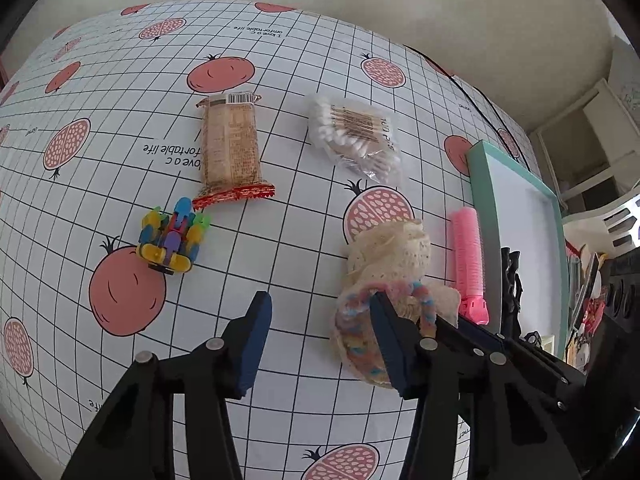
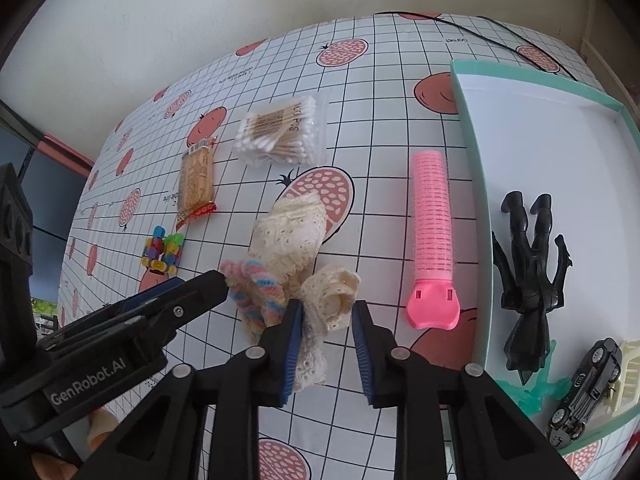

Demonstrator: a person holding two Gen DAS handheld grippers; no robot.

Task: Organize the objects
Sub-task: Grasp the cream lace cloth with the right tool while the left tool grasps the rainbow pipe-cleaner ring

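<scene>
Covering the table is a grid-printed cloth with pomegranate motifs (image 2: 320,184); a teal-rimmed tray (image 2: 480,184) lies at the right, already containing a black action figure (image 2: 532,276) and a black toy car (image 2: 588,392).

Step in hand, as judged: collect the cream lace fabric (image 2: 288,232) with its pastel scrunchie (image 2: 256,284) and transfer it to the tray.

- Right gripper (image 2: 326,340): jaws partly open, straddling the near bunched end of the lace, nothing clamped. Close on a thick fold, not a single edge, or the cloth will slip out.
- Left gripper (image 1: 320,336): jaws wide open, empty; its right finger lies against the scrunchie loop. Whether it passes through the loop cannot be determined.
- Lift both items clear of the pink hair roller (image 2: 432,236), which lies just beside the tray wall.

The lace is soft, perforated and crumpled, lying near centre-right; the scrunchie is fuzzy, striped pink, blue and yellow. A cotton swab pack (image 2: 280,136), wrapped snack bar (image 2: 196,180) and multicoloured block toy (image 2: 162,252) remain further left.
</scene>
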